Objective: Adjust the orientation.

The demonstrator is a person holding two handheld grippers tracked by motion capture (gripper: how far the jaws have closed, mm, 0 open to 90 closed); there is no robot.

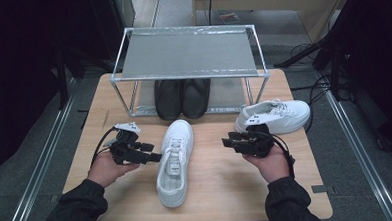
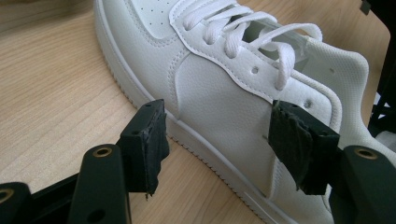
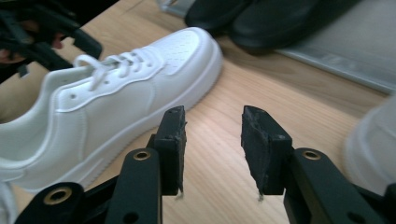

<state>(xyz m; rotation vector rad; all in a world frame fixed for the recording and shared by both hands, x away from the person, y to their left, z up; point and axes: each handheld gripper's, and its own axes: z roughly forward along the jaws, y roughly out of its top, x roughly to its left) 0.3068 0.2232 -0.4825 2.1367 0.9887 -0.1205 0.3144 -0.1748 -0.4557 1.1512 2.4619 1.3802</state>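
Note:
A white sneaker (image 1: 176, 161) lies in the middle of the wooden table (image 1: 227, 189), toe toward the rack. My left gripper (image 1: 155, 156) is level at the shoe's left side and its jaws stand wide. In the left gripper view, one pad (image 2: 149, 144) hangs over the table and the other pad (image 2: 299, 149) is in front of the sneaker's (image 2: 219, 88) side panel, with no squeeze on it. My right gripper (image 1: 227, 141) is to the right of the shoe, apart from it. In the right gripper view it (image 3: 212, 149) is open over bare wood, with the sneaker (image 3: 107, 102) to the left.
A second white sneaker (image 1: 277, 116) lies at the right, near the rack's front corner. A metal-framed shoe rack (image 1: 189, 53) stands at the back of the table, with a pair of black shoes (image 1: 182, 97) on its lower shelf. Cables lie on the floor at the right.

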